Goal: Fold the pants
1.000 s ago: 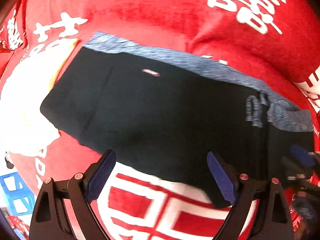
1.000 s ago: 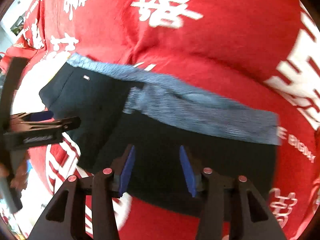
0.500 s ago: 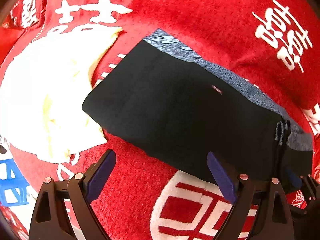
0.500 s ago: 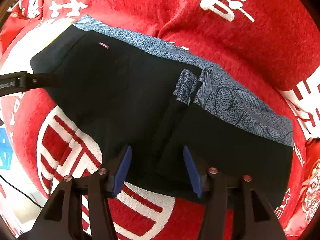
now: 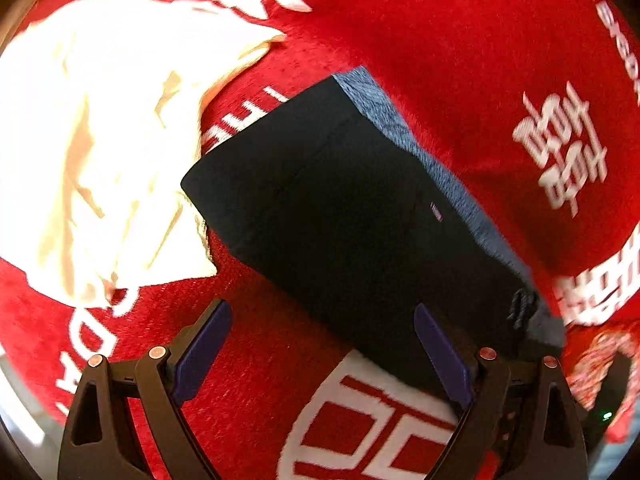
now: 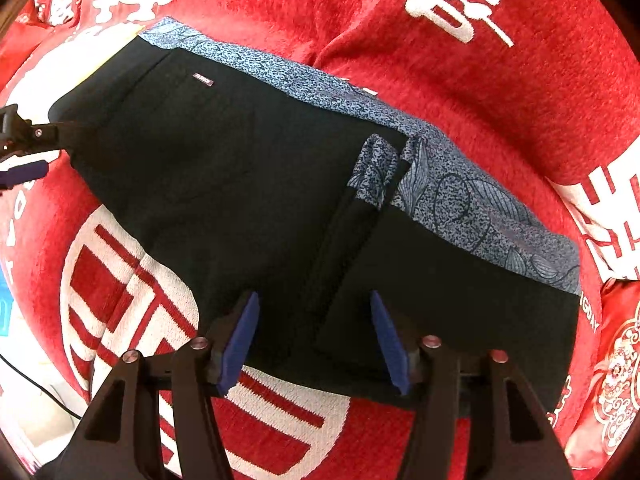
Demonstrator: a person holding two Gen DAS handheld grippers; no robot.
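The folded pants (image 6: 248, 184) cover the middle of the red blanket (image 6: 460, 92); a cream cloth (image 5: 100, 152) crowds their far-left corner, while bare blanket lies open along the near edge

A home: red patterned blanket (image 6: 460, 80) underlies clothes.

My left gripper (image 5: 322, 354) was a black plastic frame with triangular cut-outs in each arm, small copper-coloured round screw heads (image 5: 157, 353) at the joints, and long dark-blue pads (image 5: 440, 356). My right gripper (image 6: 316, 344) was the same build, with brighter blue pads (image 6: 387, 342) and matching screws (image 6: 431, 341).
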